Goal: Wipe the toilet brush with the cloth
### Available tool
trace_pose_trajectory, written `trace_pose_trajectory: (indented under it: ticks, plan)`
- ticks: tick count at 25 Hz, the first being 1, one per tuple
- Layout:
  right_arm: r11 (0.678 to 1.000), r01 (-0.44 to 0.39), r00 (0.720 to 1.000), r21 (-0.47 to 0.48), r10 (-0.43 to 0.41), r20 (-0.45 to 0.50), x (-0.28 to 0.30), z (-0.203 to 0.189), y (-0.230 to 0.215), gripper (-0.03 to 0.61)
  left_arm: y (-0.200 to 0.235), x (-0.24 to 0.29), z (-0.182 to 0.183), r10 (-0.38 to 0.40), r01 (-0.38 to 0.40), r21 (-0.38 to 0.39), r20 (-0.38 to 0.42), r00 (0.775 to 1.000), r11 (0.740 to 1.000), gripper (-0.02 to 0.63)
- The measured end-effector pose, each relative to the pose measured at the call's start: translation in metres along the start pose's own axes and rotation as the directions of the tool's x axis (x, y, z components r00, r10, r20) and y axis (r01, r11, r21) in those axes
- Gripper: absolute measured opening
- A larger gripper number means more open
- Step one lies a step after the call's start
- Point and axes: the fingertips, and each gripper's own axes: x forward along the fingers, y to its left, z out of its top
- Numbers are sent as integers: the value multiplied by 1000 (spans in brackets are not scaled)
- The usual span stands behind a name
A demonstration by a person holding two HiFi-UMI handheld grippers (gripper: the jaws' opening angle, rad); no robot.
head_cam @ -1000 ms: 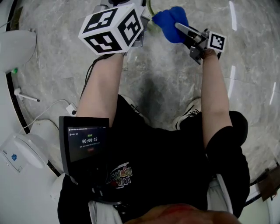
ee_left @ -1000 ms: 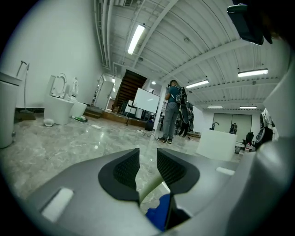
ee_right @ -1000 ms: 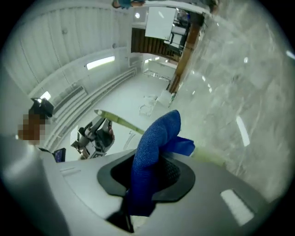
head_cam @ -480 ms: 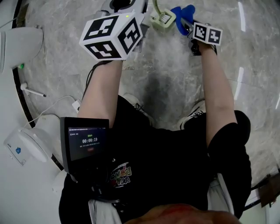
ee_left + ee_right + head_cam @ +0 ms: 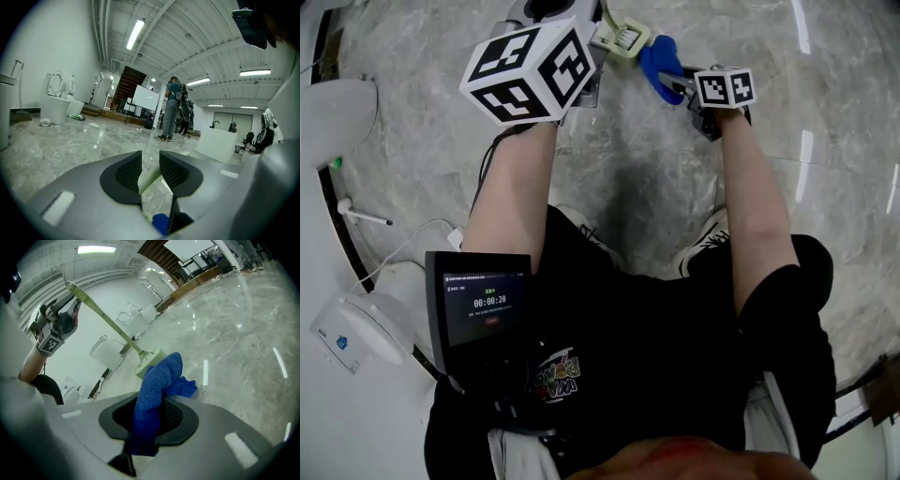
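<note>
Wiping: drag cloth [image 5: 159,376] firmly over toilet brush [image 5: 622,39], top centre of frame.
left gripper [image 5: 150,172]: clamped on handle.
right gripper [image 5: 150,414]: pinching cloth.

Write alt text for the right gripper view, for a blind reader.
The fingers of the right gripper clamp a bunched blue cloth, its top reaching the head of a pale green toilet brush just beyond. The brush's long handle slants up left to the left gripper, over a grey marble floor.
</note>
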Motion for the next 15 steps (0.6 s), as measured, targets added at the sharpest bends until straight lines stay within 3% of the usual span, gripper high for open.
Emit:
trace_pose_trajectory:
  ticks: [2,4,5,7,9,11,12,13,15]
  plan:
    - [997,71,995,9,-72,66,-11,8,-15,95,-1,1,1,0,0,-2,2,1000,1000,118]
    - [976,214,959,33,-217,183,-34,30,-42,95,1,1,3,4,-5,3,6,1000,1000,118]
    - [952,302,921,51,-305,242,-49,41,-57,95,2,1,4,9,-9,5,8,1000,1000,118]
    - [872,482,813,85,-481,328,-81,59,-85,95,7,-1,5,23,-23,0,14,1000,1000,118]
    - [757,650,694,67,-628,353,-109,66,-104,94,12,-2,7,40,-40,-4,18,999,999,118]
    - [636,772,602,-4,-729,327,-122,61,-117,95,16,-2,7,54,-54,-12,19,998,998,118]
    - [598,800,582,-44,-756,299,-122,54,-122,95,17,-3,8,57,-57,-19,20,998,998,118]
    - [584,808,581,-77,-769,266,-117,46,-125,97,18,-3,8,58,-57,-25,21,998,998,118]
    - [612,785,618,-95,-762,194,-102,24,-127,101,17,-2,7,54,-53,-28,21,998,998,118]
